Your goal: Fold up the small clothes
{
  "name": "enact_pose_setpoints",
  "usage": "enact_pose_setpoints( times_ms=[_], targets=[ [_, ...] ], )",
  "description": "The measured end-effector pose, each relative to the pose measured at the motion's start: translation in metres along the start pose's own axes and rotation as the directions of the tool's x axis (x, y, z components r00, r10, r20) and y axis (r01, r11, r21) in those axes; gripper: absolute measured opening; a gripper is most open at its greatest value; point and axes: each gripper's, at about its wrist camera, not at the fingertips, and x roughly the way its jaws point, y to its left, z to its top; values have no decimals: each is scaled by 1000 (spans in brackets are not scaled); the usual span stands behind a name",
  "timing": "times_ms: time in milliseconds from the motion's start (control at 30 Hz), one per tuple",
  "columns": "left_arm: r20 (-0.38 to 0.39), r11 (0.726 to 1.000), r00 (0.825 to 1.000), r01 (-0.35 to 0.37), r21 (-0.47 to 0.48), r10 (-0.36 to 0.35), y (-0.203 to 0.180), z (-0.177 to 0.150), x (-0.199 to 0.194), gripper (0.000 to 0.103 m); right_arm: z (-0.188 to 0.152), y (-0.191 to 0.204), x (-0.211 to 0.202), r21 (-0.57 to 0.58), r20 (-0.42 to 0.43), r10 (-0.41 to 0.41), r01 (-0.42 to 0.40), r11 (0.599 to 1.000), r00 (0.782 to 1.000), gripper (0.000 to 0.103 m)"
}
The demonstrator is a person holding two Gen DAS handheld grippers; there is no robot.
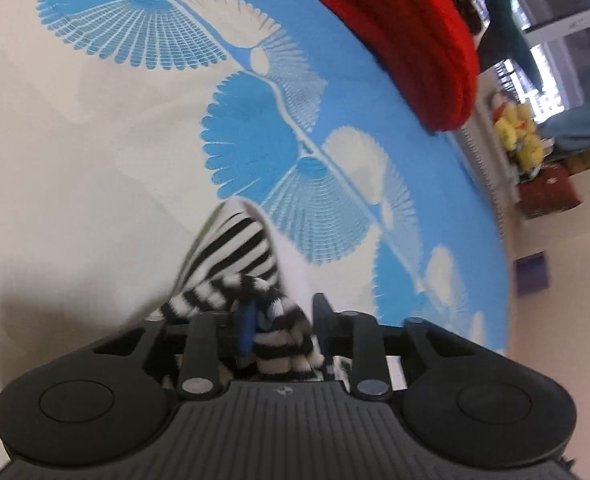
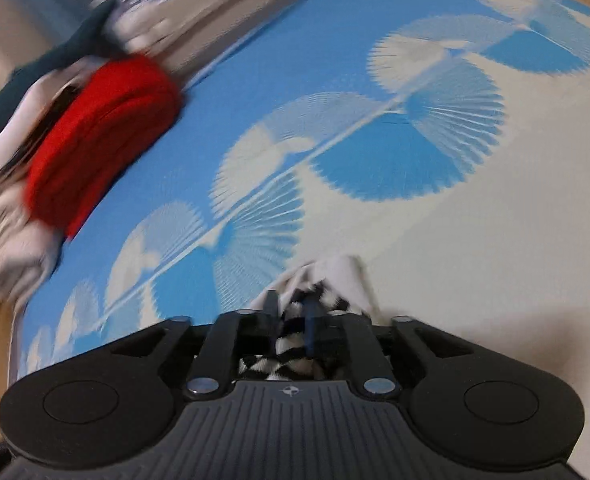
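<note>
Gripping the striped cloth (image 1: 235,256) with both tongs, left (image 1: 281,320) and right (image 2: 293,312), bunched between the fingers, over the blue-and-white surface (image 1: 95,140); red pile (image 1: 407,40) sits far off.

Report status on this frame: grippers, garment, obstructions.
Left gripper shut on striped garment. Right gripper shut on it too. Red folded cloth on the pile, far edge of bedsheet, apart.

We find no readable text, brand, number or label in either view. Only mark: small round crosshair emblem on ribbed body of left claw (image 1: 281,322), same emblem on right claw (image 2: 293,314). Background items too blurred for us to read anything.
</note>
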Motion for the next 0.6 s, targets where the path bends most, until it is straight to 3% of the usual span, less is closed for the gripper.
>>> enact_pose_setpoints(
  times_ms=[33, 100, 200, 267, 367, 500, 600],
  targets=[
    [-1, 1000, 1000, 16, 16, -16, -3, 0, -4, 50, 1, -3, -2, 16, 6, 15, -15, 1000, 1000, 28],
    [-7, 996, 999, 39, 81, -39, -11, -5, -15, 57, 0, -3, -9, -8, 13, 71, -71, 997, 997, 31],
    [-44, 985, 998, 44, 165, -37, -16, -20, -22, 57, -6, 3, -23, -88, -11, 122, -122, 989, 993, 45],
    [-78, 978, 997, 38, 206, -22, -16, -33, -21, 57, -17, 4, -26, -125, -62, 139, -146, 981, 988, 49],
    [-130, 974, 991, 51, 222, -23, -12, -49, -14, 57, -38, 2, -20, -119, -175, 155, -177, 977, 972, 49],
    [-175, 973, 984, 62, 224, -23, -16, -63, 2, 57, -64, -3, -4, -58, -291, 127, -150, 987, 948, 49],
    [-170, 978, 985, 28, 204, 8, -18, -64, 18, 54, -74, -2, 1, -42, -309, 103, -122, 992, 945, 51]
  ],
)
